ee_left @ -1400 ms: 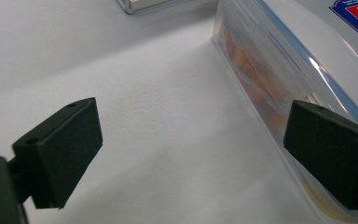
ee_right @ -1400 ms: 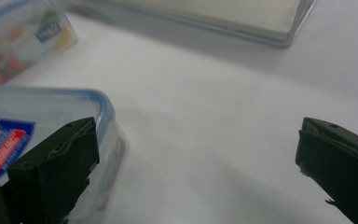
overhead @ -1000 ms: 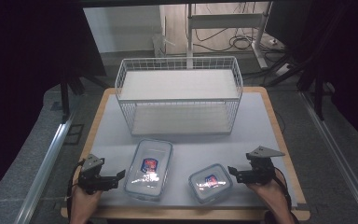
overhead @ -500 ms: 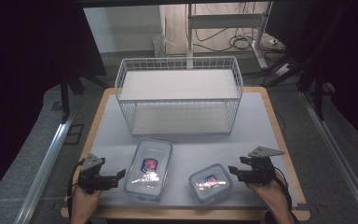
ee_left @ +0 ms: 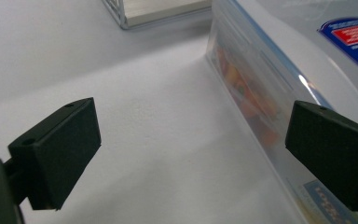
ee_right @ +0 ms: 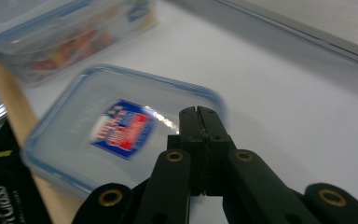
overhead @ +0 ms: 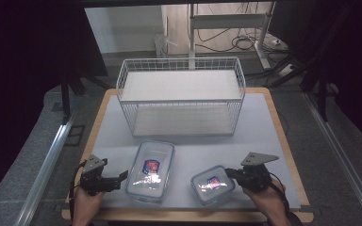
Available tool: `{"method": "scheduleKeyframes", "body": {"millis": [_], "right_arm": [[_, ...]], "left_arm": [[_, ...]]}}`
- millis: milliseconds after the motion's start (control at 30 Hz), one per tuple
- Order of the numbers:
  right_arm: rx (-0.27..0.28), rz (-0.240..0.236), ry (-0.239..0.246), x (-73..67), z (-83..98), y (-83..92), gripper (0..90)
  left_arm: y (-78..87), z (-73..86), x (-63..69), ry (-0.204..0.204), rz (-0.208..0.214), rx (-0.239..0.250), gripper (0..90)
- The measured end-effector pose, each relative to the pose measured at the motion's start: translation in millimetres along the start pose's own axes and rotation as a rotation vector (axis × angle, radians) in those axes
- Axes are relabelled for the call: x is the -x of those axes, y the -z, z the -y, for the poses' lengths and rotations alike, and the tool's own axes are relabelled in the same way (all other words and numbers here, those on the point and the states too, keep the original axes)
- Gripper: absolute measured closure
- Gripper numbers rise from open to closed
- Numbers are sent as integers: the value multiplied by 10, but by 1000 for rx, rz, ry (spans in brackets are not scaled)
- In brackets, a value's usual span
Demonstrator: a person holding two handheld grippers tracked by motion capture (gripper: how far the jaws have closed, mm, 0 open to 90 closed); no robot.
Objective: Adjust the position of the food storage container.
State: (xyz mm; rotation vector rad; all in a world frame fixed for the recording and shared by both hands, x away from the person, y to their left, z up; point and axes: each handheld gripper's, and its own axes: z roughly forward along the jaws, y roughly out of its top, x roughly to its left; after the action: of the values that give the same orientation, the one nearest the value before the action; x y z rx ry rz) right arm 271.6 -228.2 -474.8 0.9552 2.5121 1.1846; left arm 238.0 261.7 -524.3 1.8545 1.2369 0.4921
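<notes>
A grey mat (overhead: 264, 122) covers the wooden table (overhead: 290, 155), and at its far half stands a white wire basket (overhead: 181, 94). Nearer the person lie two clear plastic food containers with blue-rimmed lids: a larger rectangular container (overhead: 151, 170) toward the left and a smaller square container (overhead: 212, 184) toward the right, well apart from each other. The left gripper (overhead: 121, 176) sits just beside the rectangular container's left side, its jaws spread wide with nothing between them. The right gripper (overhead: 230, 173) is at the square container's right edge; its jaws have just been closing and now meet, pressed together above the lid with nothing held
</notes>
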Motion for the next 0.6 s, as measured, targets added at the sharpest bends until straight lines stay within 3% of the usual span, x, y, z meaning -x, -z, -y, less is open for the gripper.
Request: {"method": "scheduleKeyframes", "body": {"millis": [167, 333, 433, 467, 600], "right_arm": [[-18, -37, 50, -194, -36, -81, 897], [-37, -114, 137, -504, -80, -229, 897], [-38, -143, 149, -604, -89, -274, 897], [-41, -167, 173, -709, -93, -321, 897], [-42, -201, 199, -820, -99, -383, 896]], "left_arm": [[8, 2, -15, 10, 7, 9, 31], [13, 1, -19, 13, 5, 15, 32], [10, 1, -20, 15, 5, 15, 32], [5, 2, -20, 17, 8, 14, 32], [-5, 2, -10, 15, 10, 10, 32]]}}
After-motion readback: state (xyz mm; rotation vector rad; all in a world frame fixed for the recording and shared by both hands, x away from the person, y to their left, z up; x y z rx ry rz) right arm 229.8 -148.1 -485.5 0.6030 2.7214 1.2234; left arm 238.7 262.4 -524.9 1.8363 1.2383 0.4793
